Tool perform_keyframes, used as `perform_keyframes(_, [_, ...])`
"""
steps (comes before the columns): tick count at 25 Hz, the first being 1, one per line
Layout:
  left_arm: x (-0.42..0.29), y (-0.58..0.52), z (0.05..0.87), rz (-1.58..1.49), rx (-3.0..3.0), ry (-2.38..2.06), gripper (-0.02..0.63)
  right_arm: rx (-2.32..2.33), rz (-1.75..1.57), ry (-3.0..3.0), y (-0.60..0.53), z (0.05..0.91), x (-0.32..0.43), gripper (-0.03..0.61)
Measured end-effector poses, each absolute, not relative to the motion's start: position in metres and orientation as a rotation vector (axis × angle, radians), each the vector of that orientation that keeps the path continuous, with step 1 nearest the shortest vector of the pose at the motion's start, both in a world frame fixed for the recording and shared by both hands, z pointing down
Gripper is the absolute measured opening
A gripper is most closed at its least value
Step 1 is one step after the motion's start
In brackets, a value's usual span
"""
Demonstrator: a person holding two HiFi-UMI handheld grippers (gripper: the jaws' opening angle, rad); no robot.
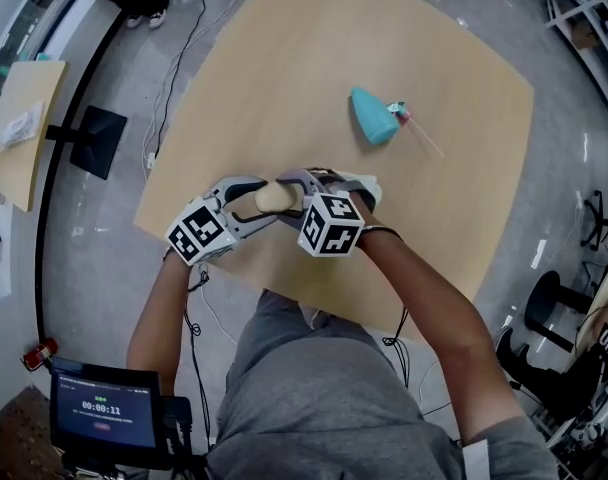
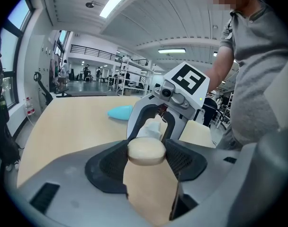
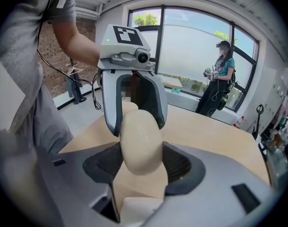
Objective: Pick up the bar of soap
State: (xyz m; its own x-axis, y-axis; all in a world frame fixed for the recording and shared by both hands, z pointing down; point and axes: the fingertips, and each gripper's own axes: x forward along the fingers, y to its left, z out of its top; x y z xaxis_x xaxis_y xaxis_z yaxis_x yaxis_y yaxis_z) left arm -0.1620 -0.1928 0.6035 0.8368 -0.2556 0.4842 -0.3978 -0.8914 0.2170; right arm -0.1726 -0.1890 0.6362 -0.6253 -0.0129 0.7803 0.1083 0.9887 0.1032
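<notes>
A cream oval bar of soap (image 1: 275, 198) is held just above the near part of the light wooden table (image 1: 314, 58), between both grippers. My left gripper (image 1: 256, 200) comes in from the left and is shut on one end of the bar. My right gripper (image 1: 302, 196) faces it from the right, shut on the other end. In the left gripper view the soap (image 2: 146, 150) sits pinched between the black pads (image 2: 182, 161), with the right gripper (image 2: 152, 119) just beyond. In the right gripper view the soap (image 3: 140, 136) runs from the pads out to the left gripper (image 3: 134, 112).
A teal object (image 1: 372, 116) lies on the far part of the table with a small pink-tipped item (image 1: 404, 113) beside it. The table's near edge (image 1: 284, 293) is close under the grippers. A screen (image 1: 104, 408) stands at lower left. A person (image 3: 219, 79) stands by the windows.
</notes>
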Motion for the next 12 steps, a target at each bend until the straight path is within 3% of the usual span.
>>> perform_keyframes(12, [-0.170,-0.173,0.639,0.661,2.653,-0.508,0.252,-0.137,-0.161,-2.169,-0.169,0.670,-0.178,0.259])
